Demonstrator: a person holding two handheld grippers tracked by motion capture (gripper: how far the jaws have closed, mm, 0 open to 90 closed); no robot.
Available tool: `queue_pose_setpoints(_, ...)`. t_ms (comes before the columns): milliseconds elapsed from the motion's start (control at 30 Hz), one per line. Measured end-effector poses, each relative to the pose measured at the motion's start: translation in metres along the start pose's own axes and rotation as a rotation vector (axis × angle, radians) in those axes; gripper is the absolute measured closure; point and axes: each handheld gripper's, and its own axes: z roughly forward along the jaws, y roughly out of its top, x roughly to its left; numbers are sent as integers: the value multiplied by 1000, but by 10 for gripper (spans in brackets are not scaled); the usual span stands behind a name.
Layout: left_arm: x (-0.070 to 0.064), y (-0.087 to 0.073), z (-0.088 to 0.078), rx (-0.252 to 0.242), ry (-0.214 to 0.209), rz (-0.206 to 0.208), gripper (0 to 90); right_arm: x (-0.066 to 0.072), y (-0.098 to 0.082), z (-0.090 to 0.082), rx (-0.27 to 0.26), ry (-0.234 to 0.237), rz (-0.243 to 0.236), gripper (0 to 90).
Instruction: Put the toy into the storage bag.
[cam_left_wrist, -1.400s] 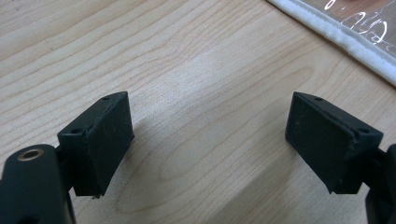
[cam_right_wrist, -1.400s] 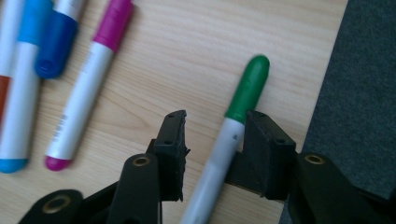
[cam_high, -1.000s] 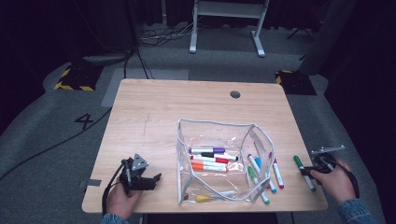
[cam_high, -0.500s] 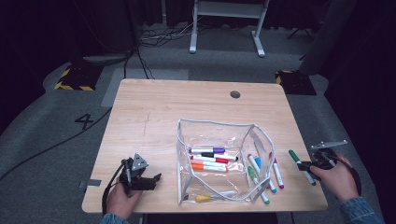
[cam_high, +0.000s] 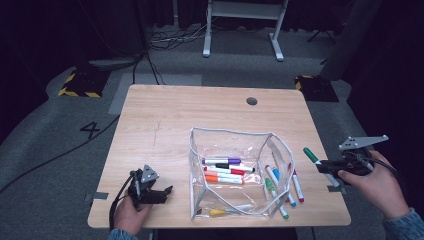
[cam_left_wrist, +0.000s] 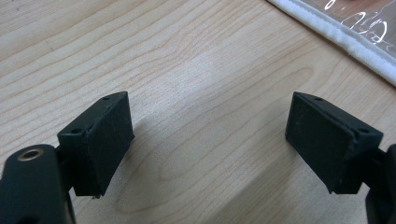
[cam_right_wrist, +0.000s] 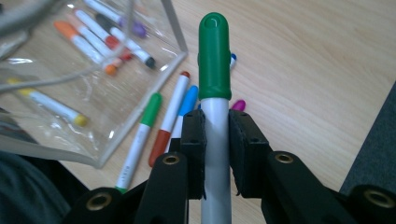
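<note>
A clear plastic pouch (cam_high: 235, 172) lies open on the wooden table (cam_high: 200, 115) with several markers (cam_high: 227, 170) inside. My right gripper (cam_high: 330, 166) is lifted at the table's right edge, shut on a green-capped white marker (cam_high: 315, 159), whose cap (cam_right_wrist: 214, 53) sticks up past the jaws. More loose markers (cam_high: 285, 182) lie beside the pouch, including a green one (cam_right_wrist: 139, 140), a red one (cam_right_wrist: 170, 119) and a blue one (cam_right_wrist: 186, 105). Near the front left corner my left gripper (cam_high: 159, 192) rests open on the table, and its pads (cam_left_wrist: 109, 140) hold nothing.
The pouch's white zipper edge (cam_left_wrist: 345, 39) lies close to the left gripper. A round cable hole (cam_high: 251, 101) sits at the table's back. Grey carpet with cables and a stand's legs (cam_high: 242, 35) lies beyond the table. The right table edge (cam_right_wrist: 369, 121) drops off close to the held marker.
My right gripper has lifted the green-capped marker and drawn it up and outward toward the right edge. The left gripper has stayed still.
</note>
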Motion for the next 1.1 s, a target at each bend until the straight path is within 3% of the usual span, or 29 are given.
queue_pose_setpoints(267, 0, 0, 0, 0, 0, -1, 152, 33, 33, -27, -25, 55, -125, 771)
queue_pose_setpoints(467, 0, 0, 0, 0, 0, -1, 152, 62, 57, -38, -30, 102, -225, 771)
queue_pose_setpoints(833, 0, 0, 0, 0, 0, 0, 152, 110, 93, -33, -27, 197, -383, 771)
queue_pose_setpoints(1100, 0, 0, 0, 2, 2, 3, 152, 140, 107, -15, 2, 257, -503, 771)
